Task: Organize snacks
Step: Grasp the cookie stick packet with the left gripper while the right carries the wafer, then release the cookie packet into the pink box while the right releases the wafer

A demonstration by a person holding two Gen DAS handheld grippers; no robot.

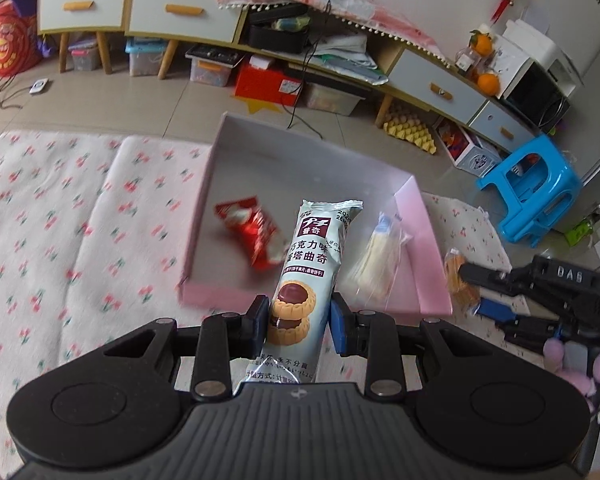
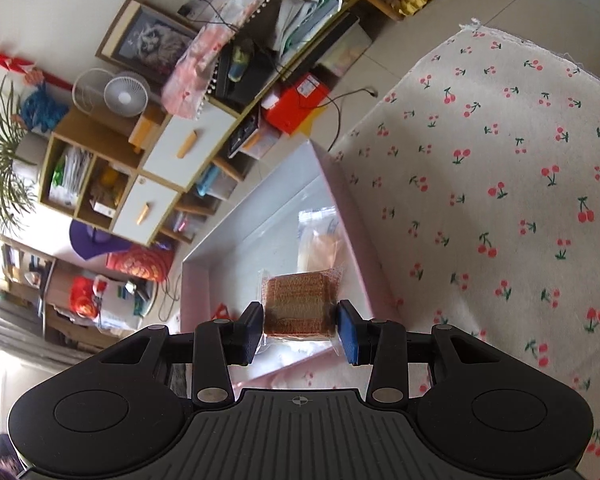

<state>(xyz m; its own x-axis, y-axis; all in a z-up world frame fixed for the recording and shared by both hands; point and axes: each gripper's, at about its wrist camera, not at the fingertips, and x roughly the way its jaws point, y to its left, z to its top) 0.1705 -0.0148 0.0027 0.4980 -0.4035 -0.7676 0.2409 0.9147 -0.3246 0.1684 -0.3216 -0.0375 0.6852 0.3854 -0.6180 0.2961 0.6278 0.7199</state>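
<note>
A pink box [image 1: 420,292] with a grey inside lies on the cherry-print cloth [image 1: 60,240]. In it are a red snack packet [image 1: 252,236] and a clear pack of pale wafers [image 1: 374,264]. My left gripper [image 1: 299,320] is shut on a long pale-green cookie pack [image 1: 312,260], held over the box's near wall. My right gripper [image 2: 298,330] is shut on a clear-wrapped brown biscuit pack [image 2: 298,300] over the box [image 2: 360,280]; it also shows in the left wrist view [image 1: 466,284], right of the box. The wafer pack [image 2: 320,236] and a bit of the red packet [image 2: 222,312] show in the right wrist view.
A blue plastic stool [image 1: 532,192] stands on the tiled floor to the right. A low cabinet [image 1: 340,40] with drawers, storage bins and a red carton [image 1: 268,84] lines the far wall. A cable [image 1: 300,112] trails toward the box's far edge.
</note>
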